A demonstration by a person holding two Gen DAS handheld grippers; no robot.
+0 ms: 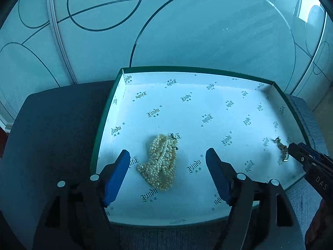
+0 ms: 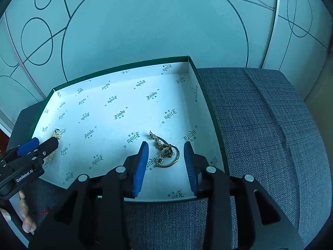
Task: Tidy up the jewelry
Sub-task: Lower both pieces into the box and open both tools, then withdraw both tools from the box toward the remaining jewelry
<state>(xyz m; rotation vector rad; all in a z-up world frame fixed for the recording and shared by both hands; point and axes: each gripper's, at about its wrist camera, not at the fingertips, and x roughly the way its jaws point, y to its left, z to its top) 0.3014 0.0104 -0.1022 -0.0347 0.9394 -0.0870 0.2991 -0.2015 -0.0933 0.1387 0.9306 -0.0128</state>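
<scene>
A bundle of cream pearl strands (image 1: 162, 162) lies on the white printed floor of a shallow green-rimmed box (image 1: 187, 69). My left gripper (image 1: 168, 154) stands open around it, blue pads well clear of the pearls on both sides. A tangled gold necklace with green stones (image 2: 166, 152) lies near the box's (image 2: 124, 66) front right corner. My right gripper (image 2: 166, 145) is open around this necklace, pads close beside it and not pressing. The left gripper (image 2: 44, 142) also shows at the left edge, partly hiding the pearls (image 2: 55, 133). The right gripper (image 1: 295, 149) shows at the far right, next to the gold necklace (image 1: 281, 145).
The box sits on a grey-blue fabric seat (image 2: 260, 125) that extends to its right. A frosted glass wall with dark curved lines (image 1: 208, 31) rises right behind it. A person's fingers (image 2: 25, 218) hold the left gripper's handle at the lower left.
</scene>
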